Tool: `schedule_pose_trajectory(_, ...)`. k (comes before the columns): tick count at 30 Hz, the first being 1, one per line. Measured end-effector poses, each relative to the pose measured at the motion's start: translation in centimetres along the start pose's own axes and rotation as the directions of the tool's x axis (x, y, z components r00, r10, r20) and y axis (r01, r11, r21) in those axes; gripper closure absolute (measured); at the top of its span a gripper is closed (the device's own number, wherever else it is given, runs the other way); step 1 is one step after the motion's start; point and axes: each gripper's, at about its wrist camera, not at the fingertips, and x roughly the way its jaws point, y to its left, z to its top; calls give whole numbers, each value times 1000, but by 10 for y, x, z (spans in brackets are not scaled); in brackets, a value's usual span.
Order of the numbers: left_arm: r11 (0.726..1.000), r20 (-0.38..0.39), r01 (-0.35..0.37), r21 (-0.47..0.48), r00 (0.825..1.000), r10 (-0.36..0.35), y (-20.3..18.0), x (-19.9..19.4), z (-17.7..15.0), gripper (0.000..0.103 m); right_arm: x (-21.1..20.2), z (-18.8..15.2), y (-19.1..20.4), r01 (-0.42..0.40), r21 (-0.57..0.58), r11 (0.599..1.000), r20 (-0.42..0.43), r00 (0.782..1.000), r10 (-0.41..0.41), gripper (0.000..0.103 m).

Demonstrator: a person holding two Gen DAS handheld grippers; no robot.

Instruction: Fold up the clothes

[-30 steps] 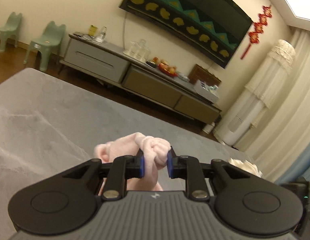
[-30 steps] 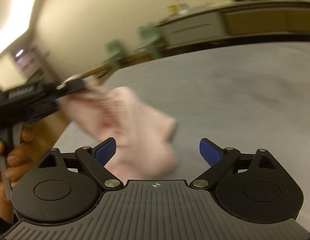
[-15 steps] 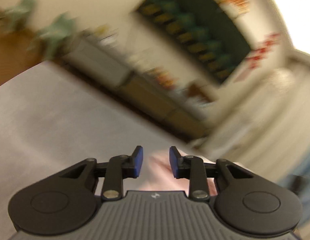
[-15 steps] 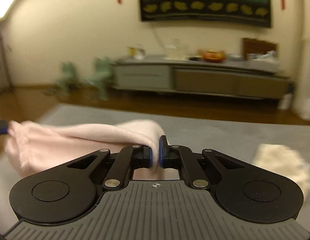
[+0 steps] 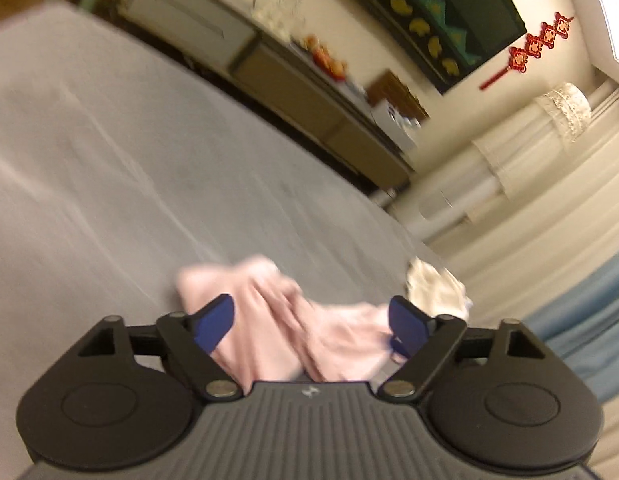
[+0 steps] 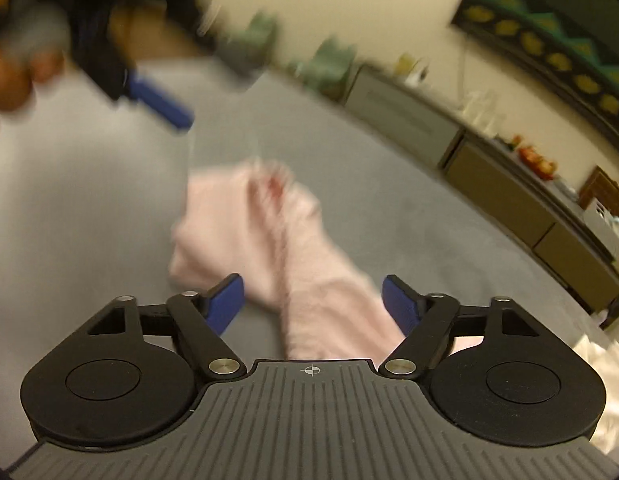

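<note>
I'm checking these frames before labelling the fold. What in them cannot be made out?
- Pink garment: motion blur in both wrist views hides its type and fold lines; its near end is behind the right gripper.
- White cloth: blurred in the left view, cut by the edge in the right.
- Left gripper: open.

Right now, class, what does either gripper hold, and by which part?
Nothing. The left gripper and right gripper are both open; the pink garment lies loose on the table.

Fuzzy pink cloth garment (image 6: pixel 269 240) on a matt grey tabletop (image 6: pixel 429 232)
</note>
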Motion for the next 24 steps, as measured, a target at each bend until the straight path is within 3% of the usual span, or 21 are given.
schedule_pose_trajectory(1, 1000, -16, 12, -13, 1000, -12, 2, 6, -3, 13, 14, -1, -1, -11, 2, 1000, -52, 999, 11, 66)
schedule_pose_trajectory(2, 1000, -28, 21, -22, 999, -21, 5, 11, -7, 13, 21, -1, -5, -13, 28, 1000, -79, 997, 15, 86)
schedule_pose_trajectory(3, 999, -36, 25, -29, 999, -26, 7, 16, -11, 12, 27, -1, -10, -16, 56, 998, -100, 995, 21, 89)
schedule_pose_trajectory(6, 999, -54, 31, -42, 998, -34, 8, 26, -18, 5, 6, 6, -23, -58, 174, 983, -33, 997, 64, 98)
schedule_pose_trajectory(9, 998, -75, 48, -48, 996, -52, 10, 37, -25, 5, -27, 14, -32, -174, 303, 937, 72, 985, 159, 99)
schedule_pose_trajectory(12, 998, -93, 34, -44, 995, -38, 12, 46, -35, 7, -45, 9, -22, -300, 363, 882, 132, 954, 270, 99)
schedule_pose_trajectory(14, 999, -107, -4, -45, 994, -1, 18, 53, -44, 38, -50, 4, -14, -354, 380, 855, 150, 935, 321, 99)
schedule_pose_trajectory(15, 998, -125, -20, -51, 992, 14, 22, 58, -46, 81, -50, 0, -12, -370, 382, 847, 152, 929, 337, 99)
schedule_pose_trajectory(16, 998, -136, -29, -52, 991, 22, 25, 61, -47, 93, -52, -4, -10, -368, 378, 849, 145, 930, 338, 99)
schedule_pose_trajectory(17, 998, -136, -32, -49, 990, 25, 25, 62, -47, 93, -53, -9, -8, -367, 376, 851, 138, 930, 340, 98)
schedule_pose_trajectory(18, 1000, -120, -8, -29, 993, 4, 22, 57, -43, 93, -55, -14, -9, -369, 384, 847, 136, 929, 343, 92)
schedule_pose_trajectory(20, 996, -61, 83, 40, 995, -81, 7, 37, -29, 94, -61, -21, -20, -363, 410, 837, 148, 932, 332, 74)
schedule_pose_trajectory(22, 978, 8, 171, 121, 985, -173, -3, -6, -14, 93, -72, -33, -34, -343, 459, 820, 177, 939, 294, 53)
schedule_pose_trajectory(24, 971, 49, 185, 152, 980, -194, 14, -51, -10, 93, -81, -46, -51, -327, 514, 793, 181, 945, 273, 53)
